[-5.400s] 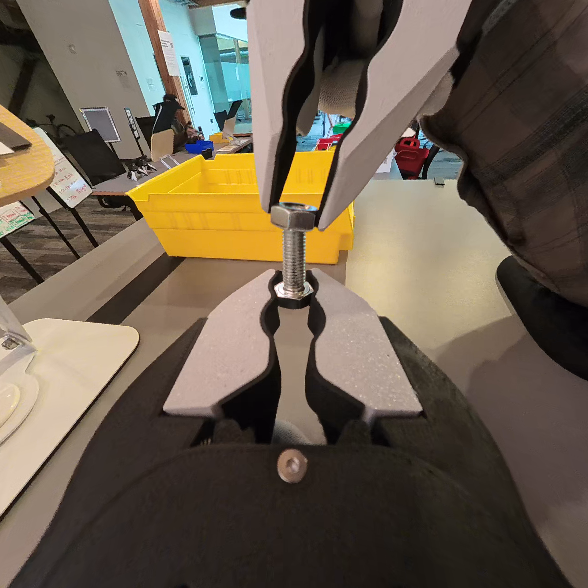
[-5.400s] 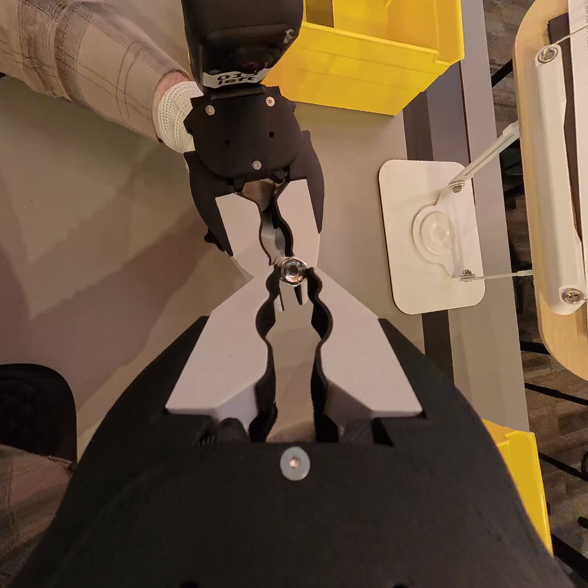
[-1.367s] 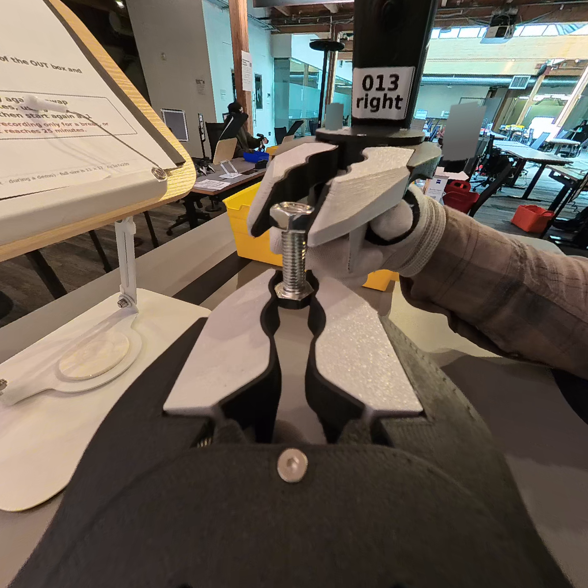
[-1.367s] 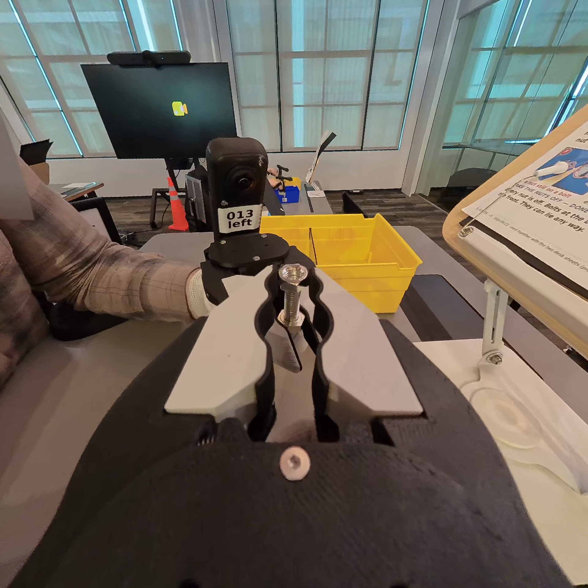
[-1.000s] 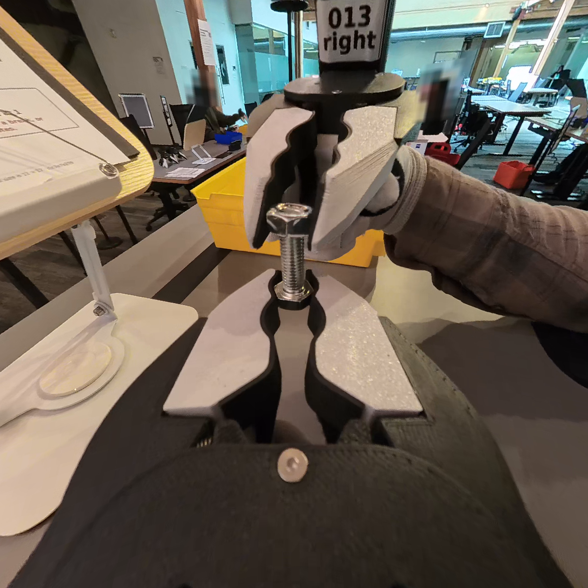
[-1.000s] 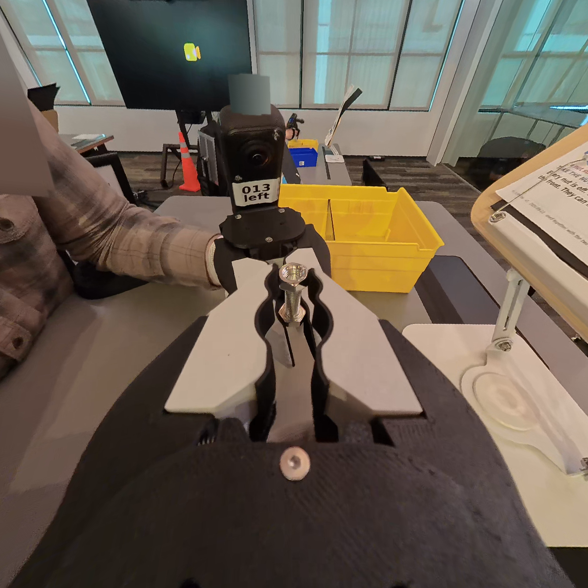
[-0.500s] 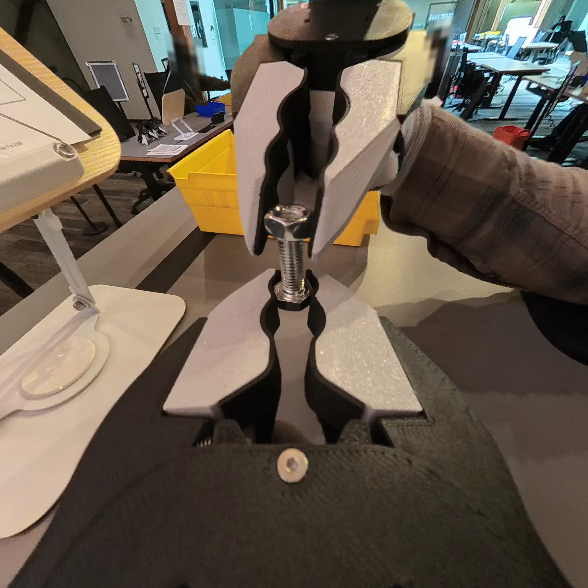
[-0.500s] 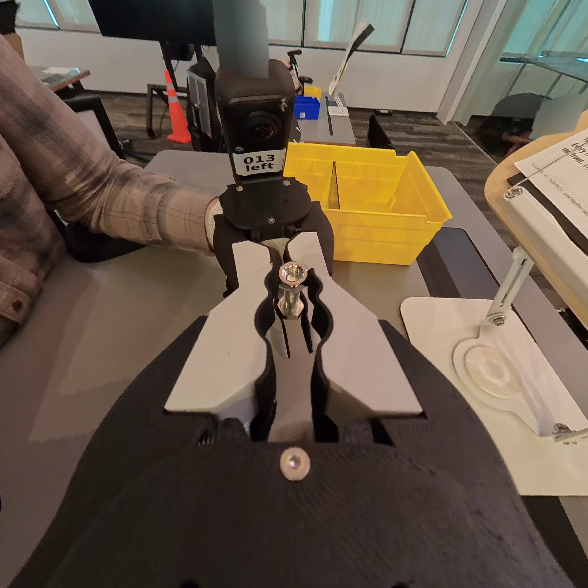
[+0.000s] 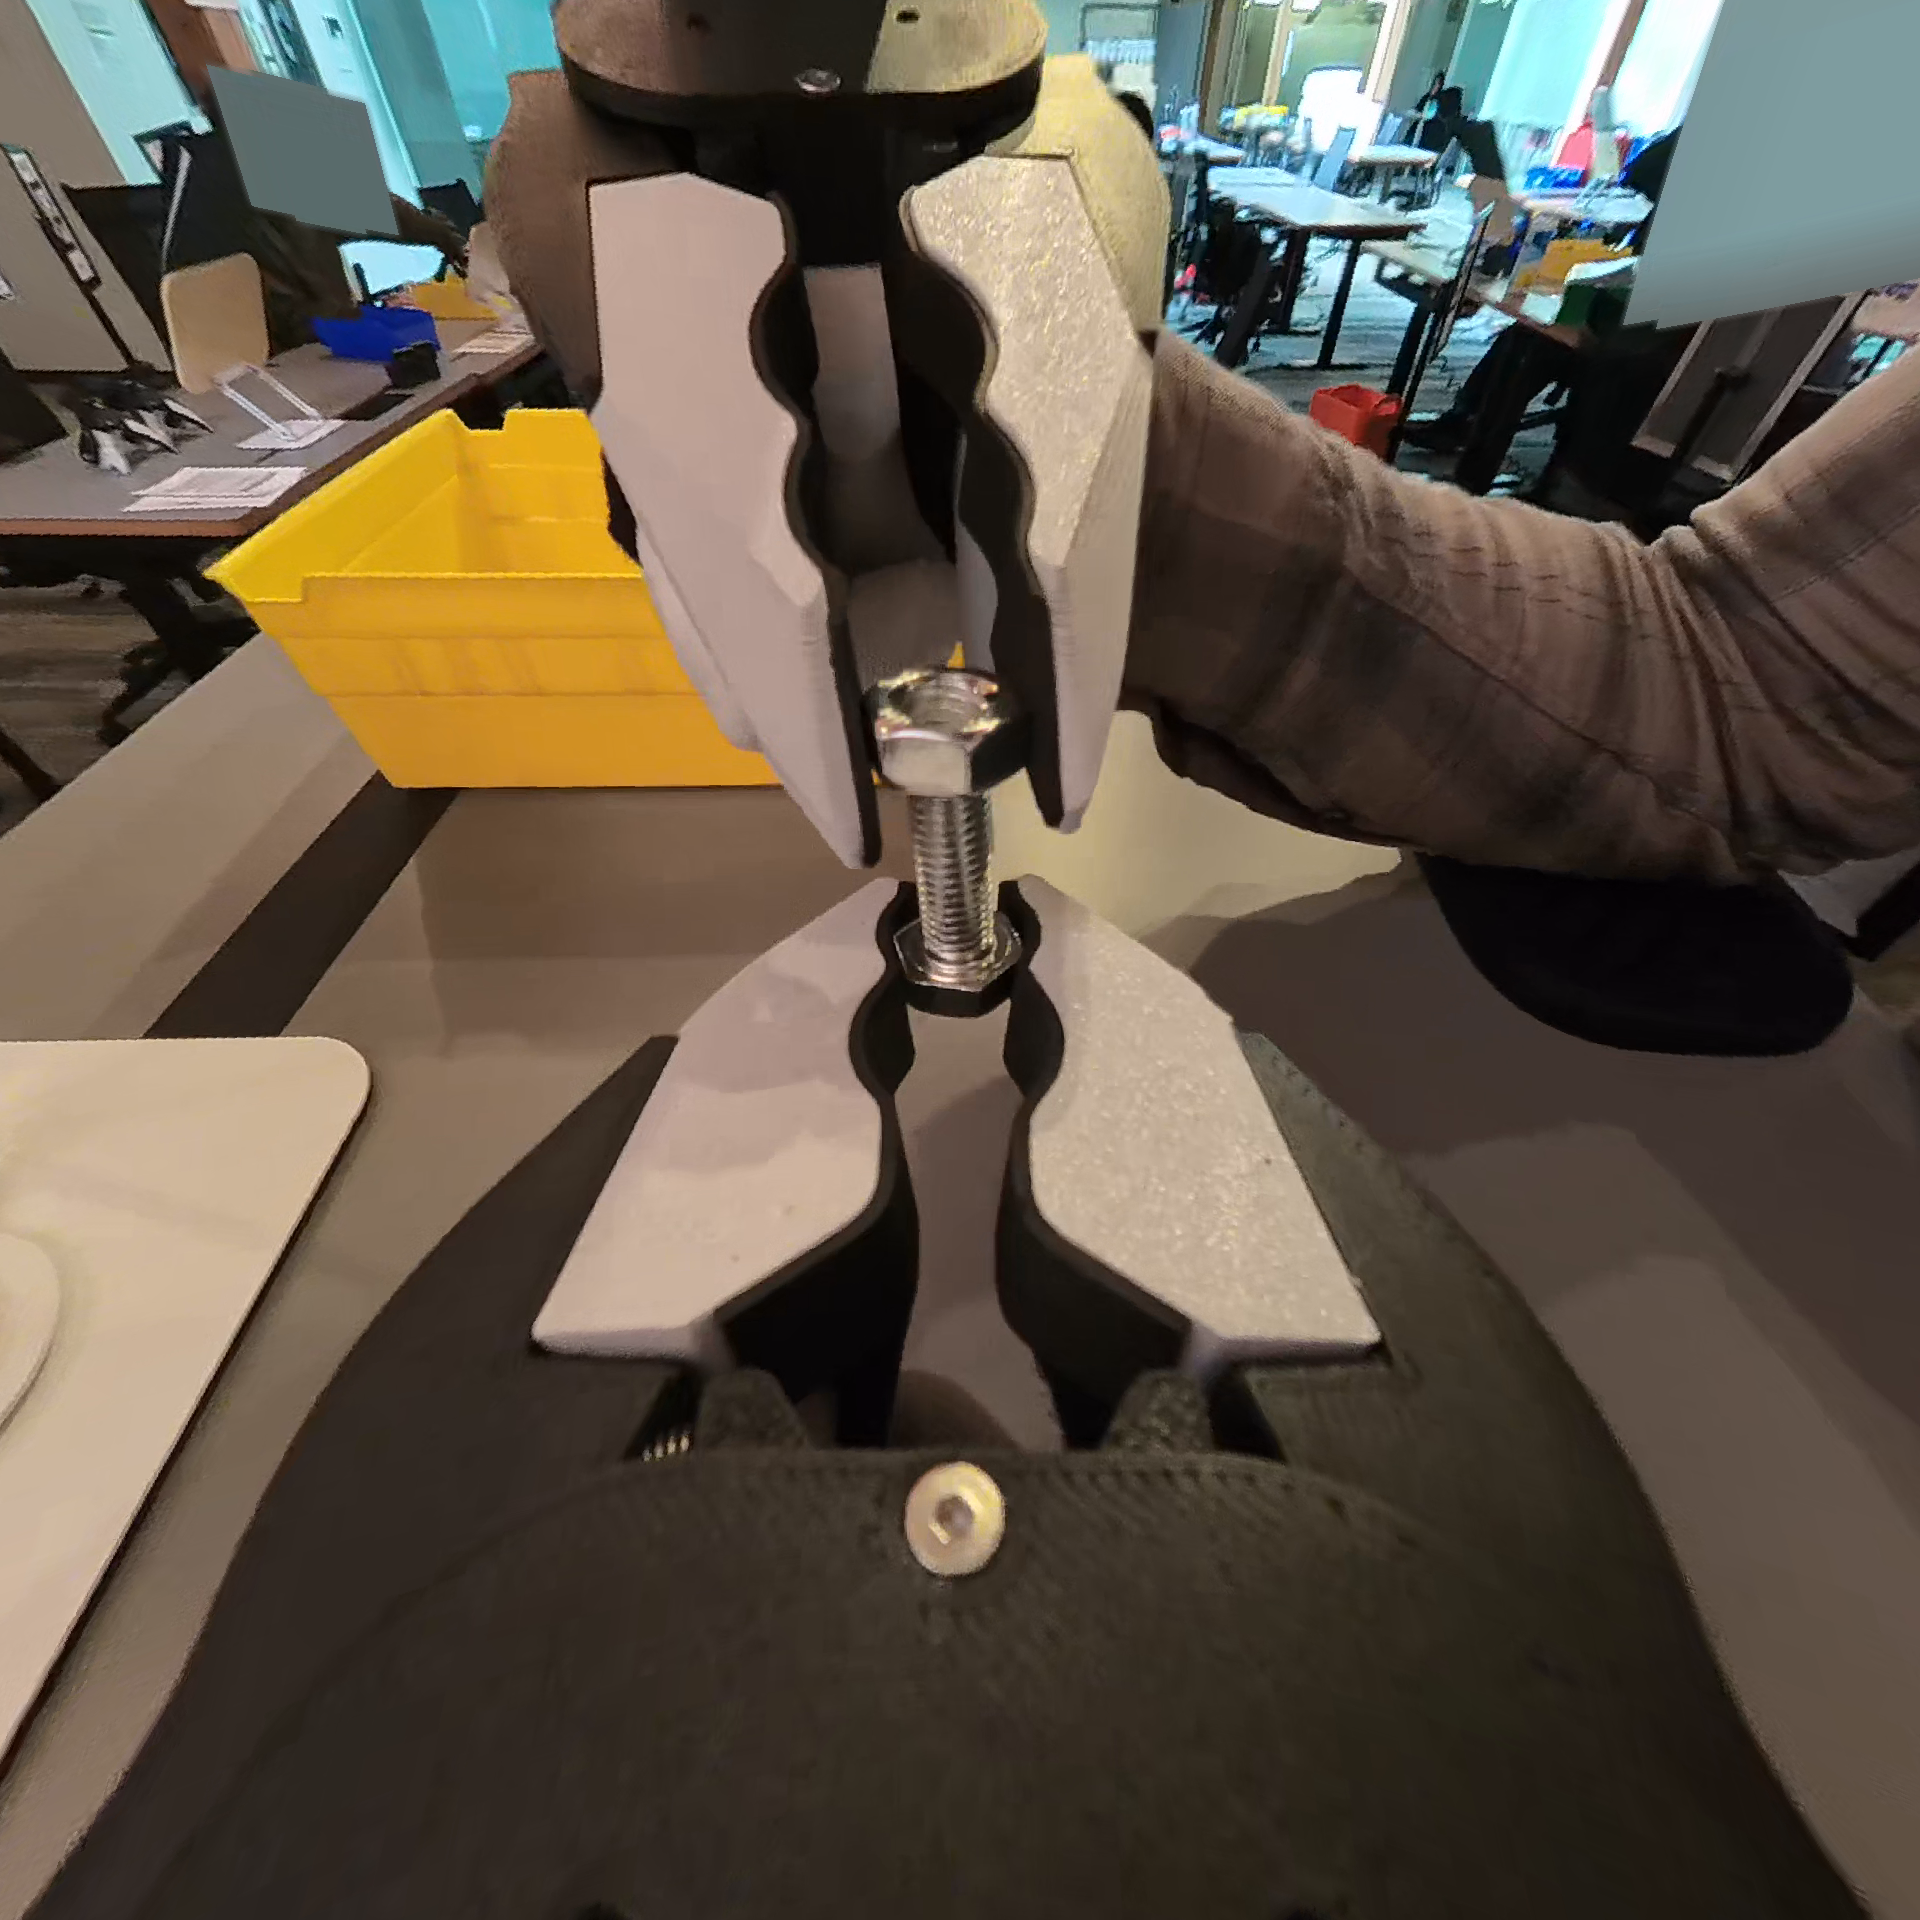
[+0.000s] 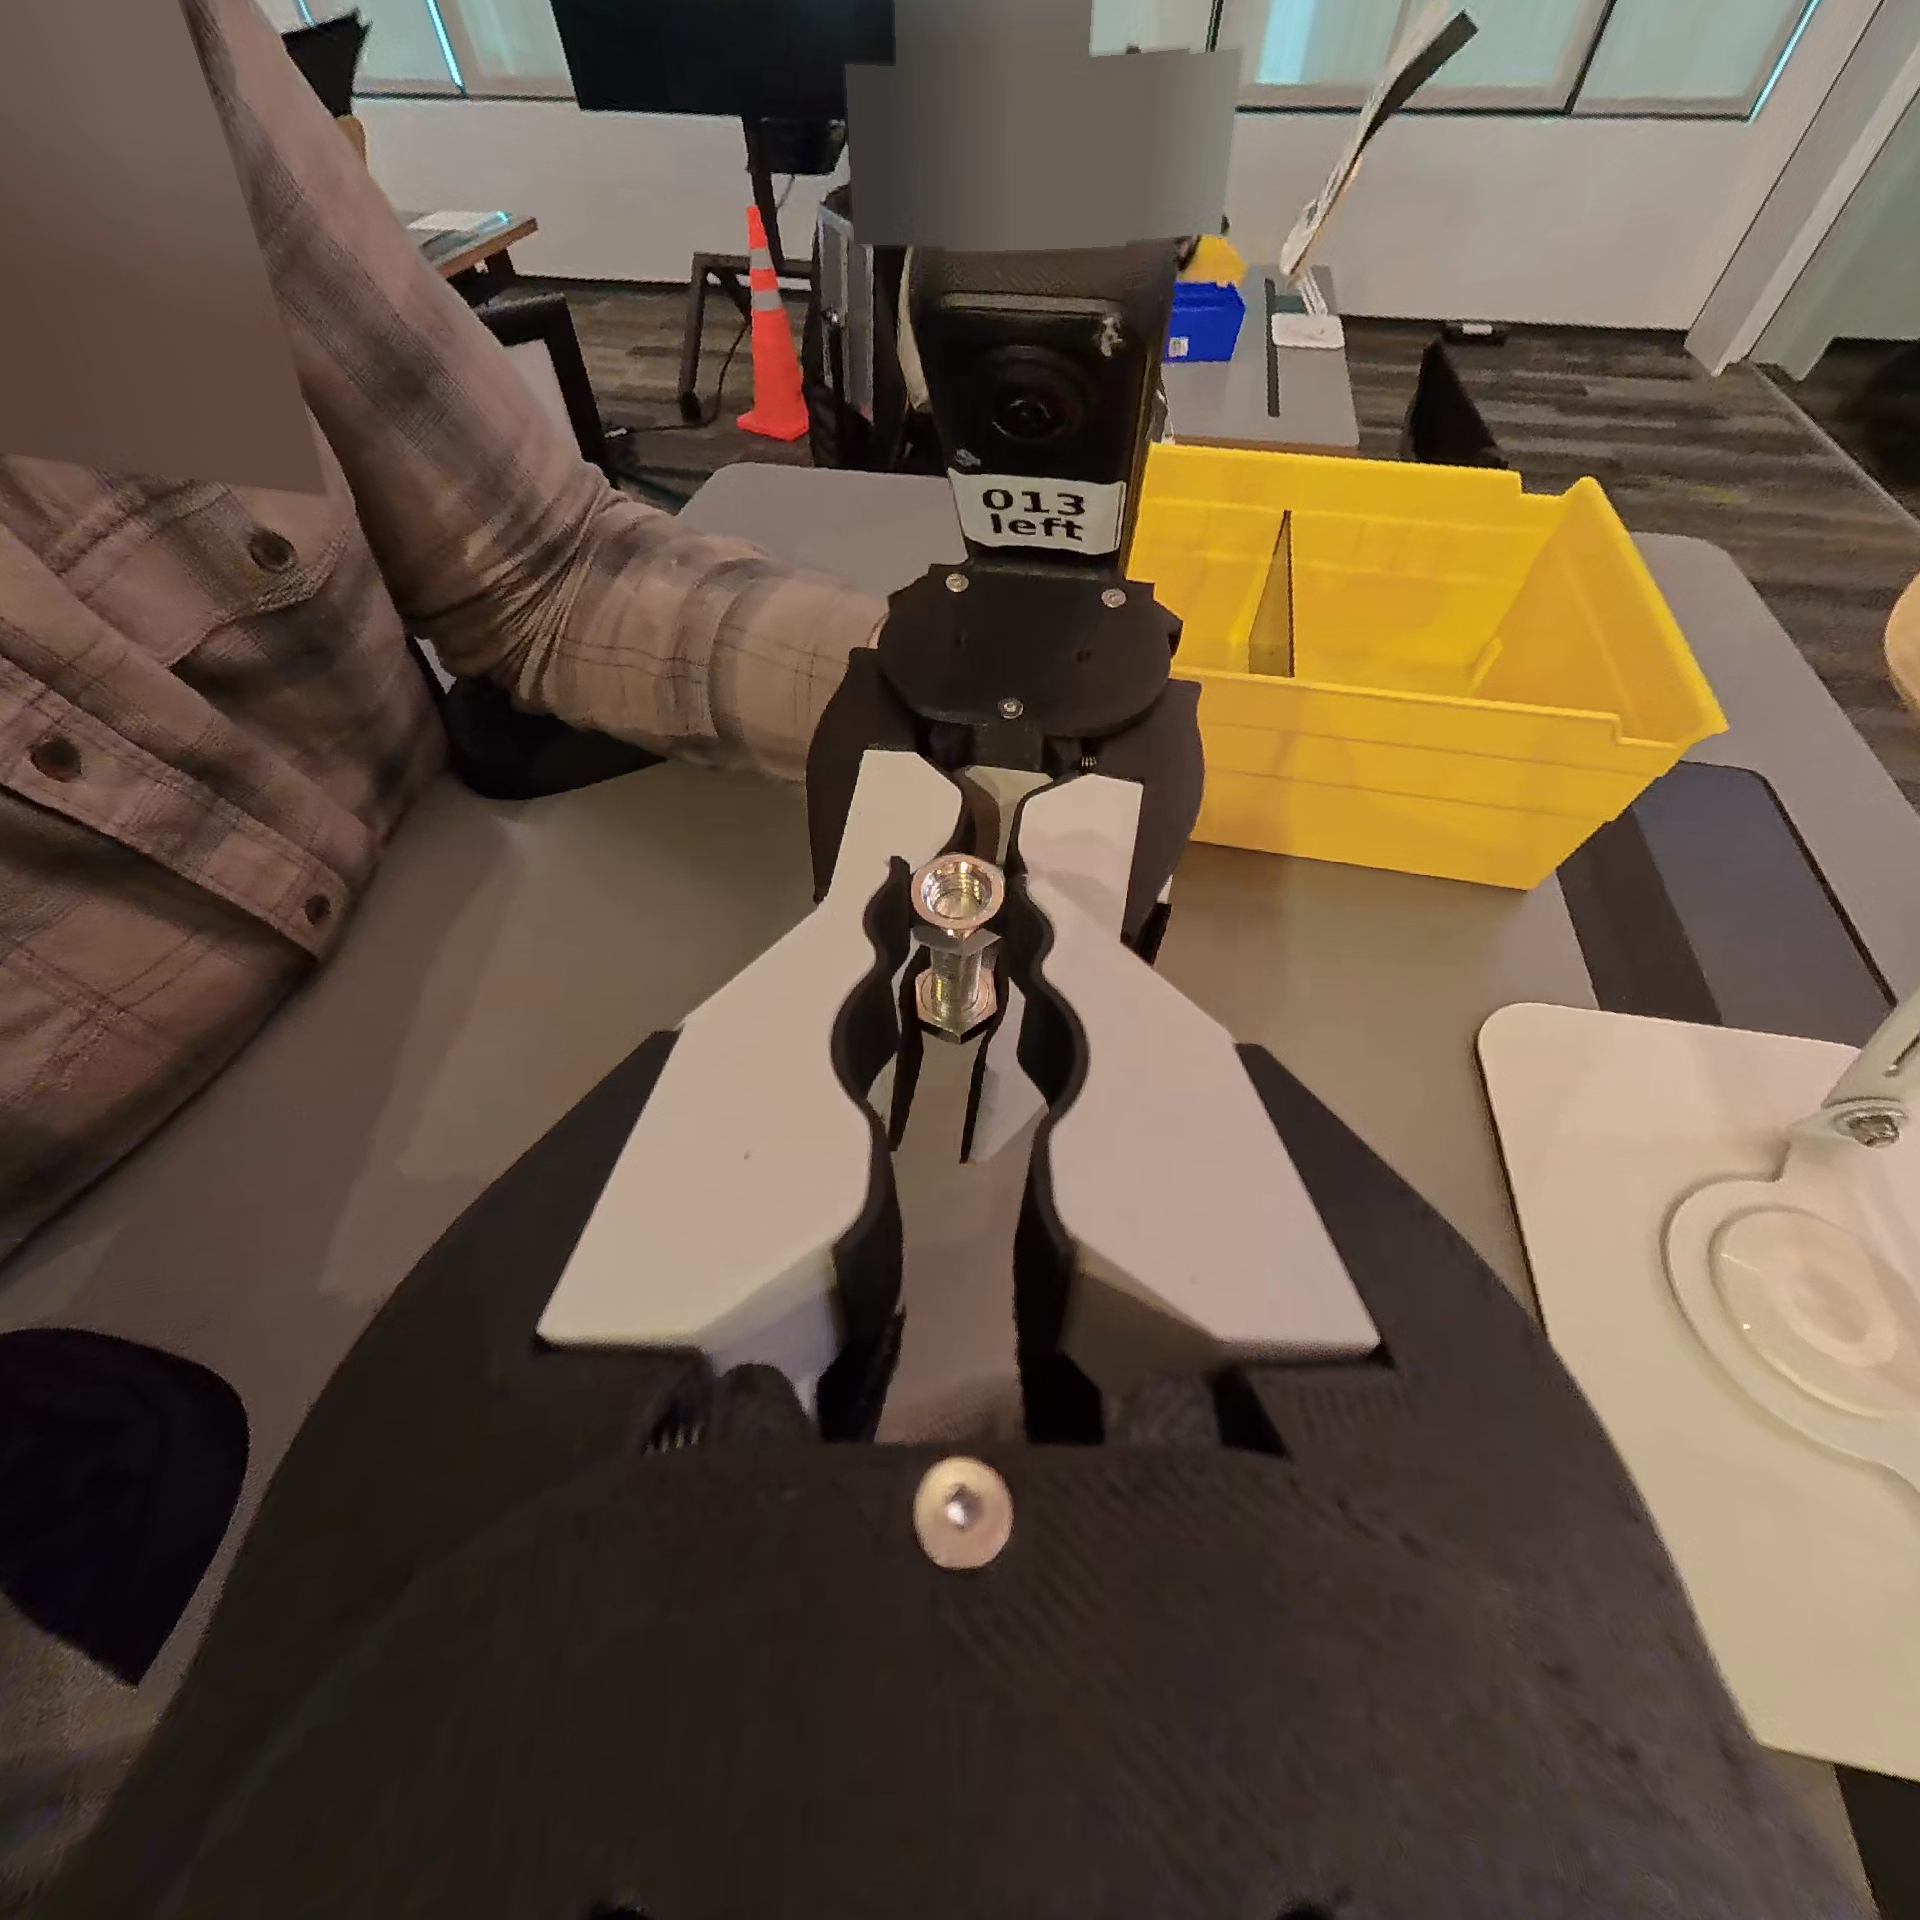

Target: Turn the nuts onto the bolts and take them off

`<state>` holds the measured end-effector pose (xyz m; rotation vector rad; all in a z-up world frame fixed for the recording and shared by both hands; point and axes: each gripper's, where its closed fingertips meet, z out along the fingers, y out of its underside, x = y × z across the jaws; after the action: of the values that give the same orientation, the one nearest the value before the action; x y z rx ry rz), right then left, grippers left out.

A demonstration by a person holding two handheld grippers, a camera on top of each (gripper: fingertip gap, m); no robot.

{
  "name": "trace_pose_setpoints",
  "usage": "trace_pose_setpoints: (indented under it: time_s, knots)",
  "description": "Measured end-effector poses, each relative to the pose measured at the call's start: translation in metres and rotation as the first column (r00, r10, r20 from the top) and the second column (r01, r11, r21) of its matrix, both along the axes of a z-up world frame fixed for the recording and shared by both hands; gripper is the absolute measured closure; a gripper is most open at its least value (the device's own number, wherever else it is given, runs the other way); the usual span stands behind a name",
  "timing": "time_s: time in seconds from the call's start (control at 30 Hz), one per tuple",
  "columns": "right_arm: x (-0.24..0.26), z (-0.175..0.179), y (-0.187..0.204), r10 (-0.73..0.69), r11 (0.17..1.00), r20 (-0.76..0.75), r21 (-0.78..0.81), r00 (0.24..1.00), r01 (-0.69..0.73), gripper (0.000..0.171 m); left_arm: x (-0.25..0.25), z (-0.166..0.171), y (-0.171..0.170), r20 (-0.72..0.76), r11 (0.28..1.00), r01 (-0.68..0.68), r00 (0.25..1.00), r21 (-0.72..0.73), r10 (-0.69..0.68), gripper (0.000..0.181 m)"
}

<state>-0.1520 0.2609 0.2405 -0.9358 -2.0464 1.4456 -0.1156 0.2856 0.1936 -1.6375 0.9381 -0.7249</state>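
Observation:
A steel bolt (image 9: 951, 862) stands upright between my two grippers above the grey table (image 9: 623, 935). My left gripper (image 9: 951, 935) is shut on the bolt's hex head (image 9: 951, 961) at the lower end. My right gripper (image 9: 951, 810) points down along the bolt from above and is shut on the nut (image 9: 940, 727) at the thread's upper end. The nut's threaded hole shows open on top. In the right wrist view my right gripper (image 10: 956, 883) holds the nut (image 10: 956, 896), with the bolt head (image 10: 951, 1003) just behind it. The left gripper's pale fingers (image 10: 894, 831) reach in from the far side.
A yellow divided bin (image 9: 468, 623) (image 10: 1403, 748) stands on the table behind the grippers. A white stand base (image 9: 156, 1195) (image 10: 1662, 1195) lies to one side. The person's plaid sleeves (image 9: 1455, 644) (image 10: 623, 623) and a black pad (image 9: 1642, 966) lie on the other side. There is about 6 cm between the tips of the two grippers.
The right gripper has swung up over the bolt and now points straight down at it. Both views have tilted down toward the table. Both grippers stayed shut, and the nut's hole now shows.

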Motion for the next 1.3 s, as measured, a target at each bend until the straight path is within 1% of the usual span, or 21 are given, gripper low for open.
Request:
trace_pose_setpoints:
  time_s: [0.07,0.33,0.53,1.1,1.3]
  knots:
    - [0.0,-0.001,0.002,-0.017,1.0,0.008,0.019,1.0,0.017,0.155,-0.001,-0.001,0.003,-0.014,1.0,-0.021,1.0,0.009,0.021,0.167]
    - [-0.012,-0.003,0.023,-0.131,0.991,0.0,0.019,0.991,0.131,0.156,-0.016,-0.003,0.029,-0.017,0.979,-0.201,0.979,0.032,0.202,0.167]
    - [-0.02,-0.005,0.032,-0.181,0.984,-0.004,0.008,0.984,0.181,0.155,-0.024,-0.004,0.039,-0.003,0.96,-0.279,0.96,0.027,0.279,0.167]
    - [-0.02,-0.004,0.033,-0.19,0.982,-0.018,0.015,0.982,0.191,0.155,-0.023,-0.003,0.039,0.009,0.961,-0.277,0.961,0.023,0.277,0.167]
    - [-0.021,-0.004,0.031,-0.181,0.983,-0.021,0.012,0.983,0.181,0.151,-0.021,-0.003,0.039,0.012,0.962,-0.273,0.962,0.022,0.273,0.167]
